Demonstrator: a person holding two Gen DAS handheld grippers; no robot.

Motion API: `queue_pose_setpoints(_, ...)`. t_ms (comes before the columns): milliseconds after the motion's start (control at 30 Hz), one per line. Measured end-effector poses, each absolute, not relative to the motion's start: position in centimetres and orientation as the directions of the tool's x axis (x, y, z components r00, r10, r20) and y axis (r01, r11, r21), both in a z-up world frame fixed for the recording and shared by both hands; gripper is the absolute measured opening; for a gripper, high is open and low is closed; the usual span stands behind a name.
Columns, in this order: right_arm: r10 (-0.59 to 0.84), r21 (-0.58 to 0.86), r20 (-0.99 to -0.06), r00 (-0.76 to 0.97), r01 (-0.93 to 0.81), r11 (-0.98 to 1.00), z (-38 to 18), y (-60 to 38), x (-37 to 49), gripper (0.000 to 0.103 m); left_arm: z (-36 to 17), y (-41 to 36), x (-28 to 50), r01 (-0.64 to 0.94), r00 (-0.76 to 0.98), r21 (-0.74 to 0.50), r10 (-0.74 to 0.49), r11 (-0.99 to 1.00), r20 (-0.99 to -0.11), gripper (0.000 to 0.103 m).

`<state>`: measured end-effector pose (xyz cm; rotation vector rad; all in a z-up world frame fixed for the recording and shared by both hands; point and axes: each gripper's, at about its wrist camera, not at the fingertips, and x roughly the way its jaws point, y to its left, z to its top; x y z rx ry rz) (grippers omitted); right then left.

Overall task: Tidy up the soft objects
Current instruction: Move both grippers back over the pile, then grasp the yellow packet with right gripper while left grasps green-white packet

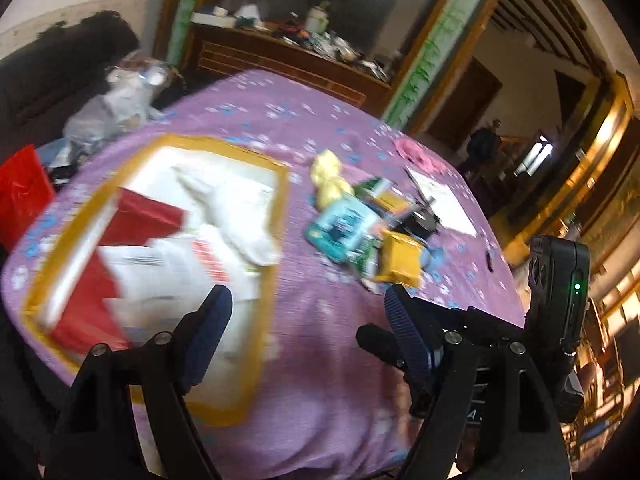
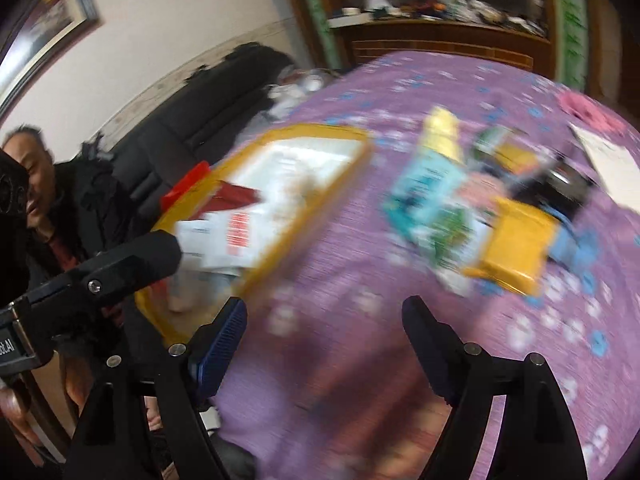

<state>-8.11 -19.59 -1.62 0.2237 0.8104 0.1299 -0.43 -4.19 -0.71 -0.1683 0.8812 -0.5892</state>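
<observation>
Left hand-held gripper [image 1: 306, 304] and right hand-held gripper [image 2: 324, 312] hover spread, empty, above purple-clothed table [image 1: 320, 360]; soft packets [image 1: 360, 232] piled well ahead, yellow-rimmed tray [image 1: 276, 248] to left.

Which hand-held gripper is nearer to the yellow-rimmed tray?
Left. The left hand-held gripper hangs open with one finger over the yellow-rimmed tray at its near corner. The right hand-held gripper, also open, sits over bare purple cloth, with the tray off to its left.
</observation>
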Motion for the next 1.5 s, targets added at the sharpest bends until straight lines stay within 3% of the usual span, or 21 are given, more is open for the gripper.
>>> queue_pose_setpoints(333,0.088,0.31,-0.765,0.638,0.245,0.919,-3.5,-30.9,-9.9,0.08,-2.6,-11.5,0.5,0.471,0.437,-0.261,-0.48,0.843,-0.761,0.079)
queue_pose_setpoints(533,0.114,0.37,-0.752,0.65,0.272,0.888,-3.4,-33.0,-7.9,0.069,-3.8,-13.0,2.6,0.477,0.362,-0.292,-0.488,0.829,-0.794,0.079)
queue_pose_setpoints(800,0.09,0.374,-0.768,0.634,0.331,0.867,-4.7,-32.9,-2.3,0.068,-5.0,-13.6,5.7,0.48,0.332,-0.277,-0.465,0.832,-0.821,0.079)
queue_pose_setpoints(900,0.098,0.372,-0.77,0.63,0.319,0.872,-5.8,-32.3,-0.8,0.051,-5.3,-14.4,6.3,0.501,0.318,-0.273,-0.468,0.821,-0.825,0.079)
queue_pose_setpoints(933,0.129,0.396,-0.76,0.637,0.296,0.87,-6.0,-32.2,-0.8,0.039,-5.3,-14.8,6.3,0.517,0.314,-0.263,-0.466,0.815,-0.827,0.079)
queue_pose_setpoints(1267,0.126,0.422,-0.718,0.685,0.283,0.861,-5.9,-34.2,-6.9,0.034,-6.1,-19.4,6.1,0.634,0.297,-0.19,-0.463,0.75,-0.835,0.077)
queue_pose_setpoints(1367,0.093,0.383,-0.718,0.69,0.28,0.88,-5.7,-34.4,-7.8,0.034,-6.6,-21.0,6.2,0.665,0.288,-0.164,-0.453,0.729,-0.843,0.063)
queue_pose_setpoints(1400,0.086,0.378,-0.716,0.693,0.281,0.882,-5.3,-34.7,-8.2,0.034,-7.1,-21.5,6.4,0.67,0.285,-0.147,-0.434,0.728,-0.855,0.054)
queue_pose_setpoints(1433,0.085,0.383,-0.709,0.7,0.28,0.88,-5.3,-34.9,-8.5,0.034,-7.5,-21.8,6.6,0.669,0.28,-0.14,-0.422,0.73,-0.862,0.038)
queue_pose_setpoints(1500,0.096,0.398,-0.691,0.717,0.265,0.878,-5.7,-35.3,-8.2,0.034,-8.7,-21.6,7.6,0.641,0.221,-0.199,-0.427,0.741,-0.877,0.02)
